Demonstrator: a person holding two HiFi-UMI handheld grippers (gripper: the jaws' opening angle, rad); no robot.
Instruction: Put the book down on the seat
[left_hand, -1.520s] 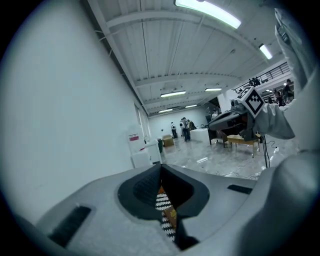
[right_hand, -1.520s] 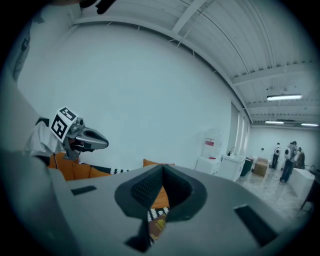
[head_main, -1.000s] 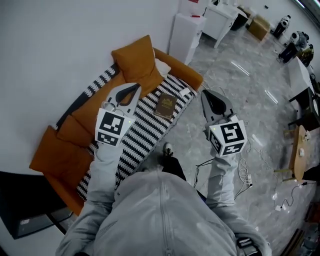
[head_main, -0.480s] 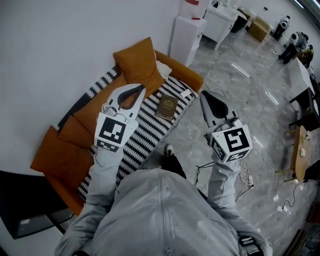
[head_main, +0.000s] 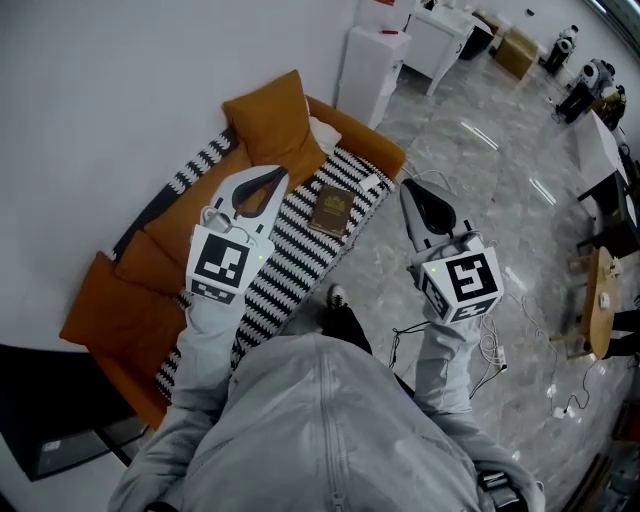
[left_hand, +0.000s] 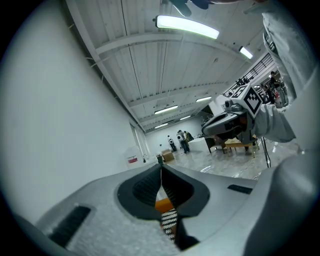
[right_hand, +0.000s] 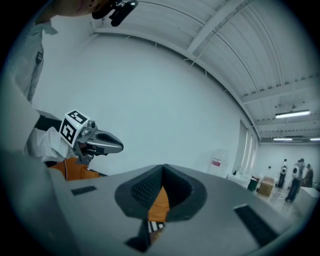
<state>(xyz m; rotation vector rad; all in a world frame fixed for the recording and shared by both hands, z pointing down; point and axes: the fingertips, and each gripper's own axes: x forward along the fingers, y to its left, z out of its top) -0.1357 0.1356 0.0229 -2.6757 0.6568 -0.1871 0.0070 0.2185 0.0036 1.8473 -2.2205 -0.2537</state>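
A small brown book (head_main: 332, 210) lies flat on the black-and-white zigzag seat cover (head_main: 300, 255) of an orange sofa, near its right end. My left gripper (head_main: 277, 172) is held above the sofa, left of the book, its jaws shut with nothing in them. My right gripper (head_main: 405, 186) is held over the floor, right of the sofa's end, and is also shut and empty. In the left gripper view the tips (left_hand: 161, 166) meet; the right gripper (left_hand: 227, 122) shows in the distance. In the right gripper view the tips (right_hand: 162, 167) meet too.
An orange cushion (head_main: 275, 125) leans at the sofa's back, with a white one (head_main: 325, 133) beside it. A white cabinet (head_main: 372, 70) stands beyond the sofa. Cables (head_main: 495, 345) trail over the glossy grey floor at the right. People (left_hand: 182, 141) stand far off in the hall.
Both grippers have drifted only slightly; the left one edged forward over the sofa. The book has stayed where it lies on the seat.
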